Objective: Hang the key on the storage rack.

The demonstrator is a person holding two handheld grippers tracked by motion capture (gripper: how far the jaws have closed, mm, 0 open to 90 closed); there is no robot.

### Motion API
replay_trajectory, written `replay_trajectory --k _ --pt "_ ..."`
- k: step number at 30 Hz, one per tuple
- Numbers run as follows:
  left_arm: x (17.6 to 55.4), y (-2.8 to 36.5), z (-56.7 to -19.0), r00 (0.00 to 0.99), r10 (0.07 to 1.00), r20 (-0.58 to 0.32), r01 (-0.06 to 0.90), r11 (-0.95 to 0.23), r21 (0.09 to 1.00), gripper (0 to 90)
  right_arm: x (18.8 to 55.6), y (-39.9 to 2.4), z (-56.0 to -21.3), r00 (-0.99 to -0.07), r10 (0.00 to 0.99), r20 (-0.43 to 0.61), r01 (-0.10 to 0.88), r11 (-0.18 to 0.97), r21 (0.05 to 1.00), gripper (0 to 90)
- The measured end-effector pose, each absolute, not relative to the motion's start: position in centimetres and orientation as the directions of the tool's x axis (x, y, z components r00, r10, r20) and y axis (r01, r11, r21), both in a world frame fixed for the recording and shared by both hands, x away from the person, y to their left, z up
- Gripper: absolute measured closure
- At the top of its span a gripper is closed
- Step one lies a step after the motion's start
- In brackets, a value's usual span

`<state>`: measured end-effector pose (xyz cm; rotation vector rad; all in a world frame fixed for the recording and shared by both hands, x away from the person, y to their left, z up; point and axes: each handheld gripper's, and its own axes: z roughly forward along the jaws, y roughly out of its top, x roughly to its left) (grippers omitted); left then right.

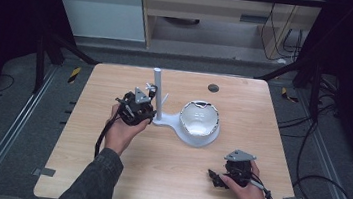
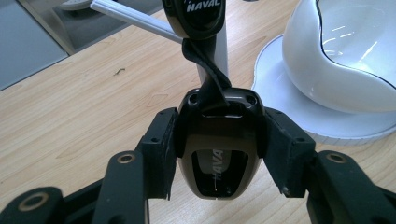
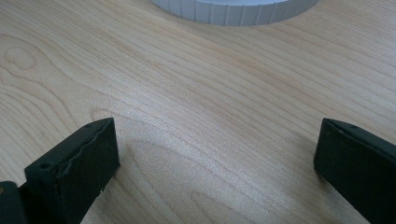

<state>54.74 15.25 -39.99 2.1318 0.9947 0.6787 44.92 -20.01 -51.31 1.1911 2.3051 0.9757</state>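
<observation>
My left gripper [image 1: 147,108] is shut on a dark brown key fob [image 2: 217,158] marked HAVAL, its pads pressing the fob's two sides. From the fob's top a black strap [image 2: 208,70] runs up to a second glossy HAVAL piece [image 2: 198,14] in front of the white post [image 1: 157,91]. The post rises from a white stand [image 1: 169,125] that also carries a white bowl [image 1: 198,118], just right of the gripper. My right gripper [image 1: 216,177] lies low over the table at the front right, open [image 3: 215,135], with bare wood between its jaws.
The wooden table [image 1: 171,169] has a small dark round spot [image 1: 213,88] near its far edge. A thin white peg [image 2: 135,21] sticks out sideways from the post. The stand's ribbed base edge [image 3: 233,11] lies ahead of the right gripper. Dark floor and rails surround the table.
</observation>
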Motion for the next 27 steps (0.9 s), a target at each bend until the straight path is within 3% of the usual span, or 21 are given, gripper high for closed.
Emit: replay_trajectory --k 27 --pt "55.8 14.6 -41.3 0.536 0.836 0.118 0.448 -0.4 0.8 48.2 44.9 -20.0 -51.3 -0.577 0.817 -0.009 0.562 0.405 0.721 0.4"
